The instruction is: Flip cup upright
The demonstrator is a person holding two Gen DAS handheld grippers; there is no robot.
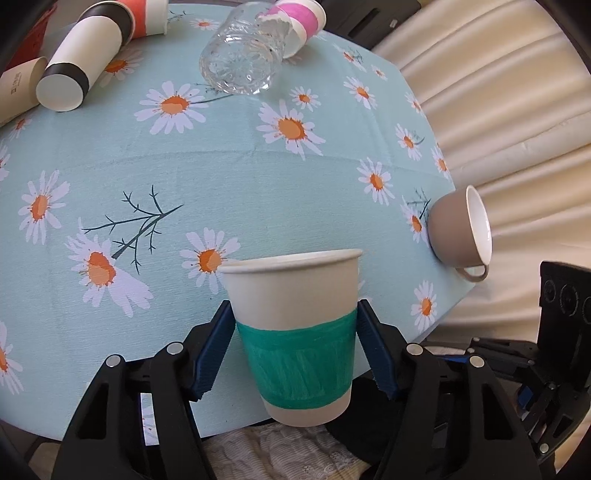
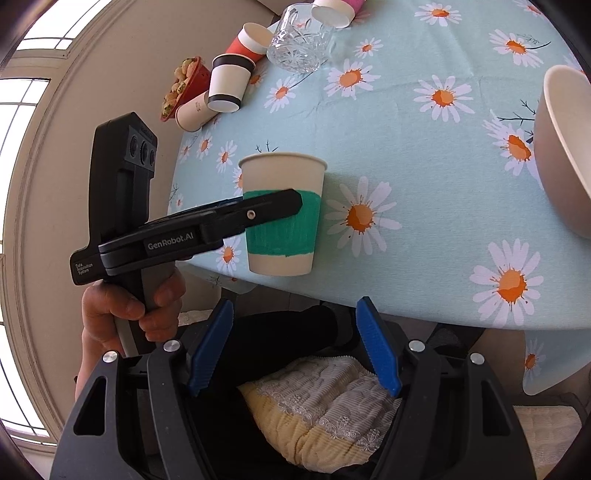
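Note:
A white paper cup with a green band [image 1: 295,339] stands upright, mouth up, between the blue pads of my left gripper [image 1: 295,347], which is shut on it at the table's near edge. In the right wrist view the same cup [image 2: 284,229] is held by the left gripper [image 2: 273,210] just above or at the table edge. My right gripper [image 2: 293,347] is open and empty, below the table edge, near a cushion.
A brown teacup [image 1: 458,229] lies on its side at the table's right edge, also seen in the right wrist view [image 2: 561,147]. At the far side lie a glass tumbler [image 1: 240,59], a pink-banded cup [image 1: 295,22], black-banded cup [image 1: 81,59] and red cup [image 1: 144,18]. Daisy tablecloth [image 1: 221,166].

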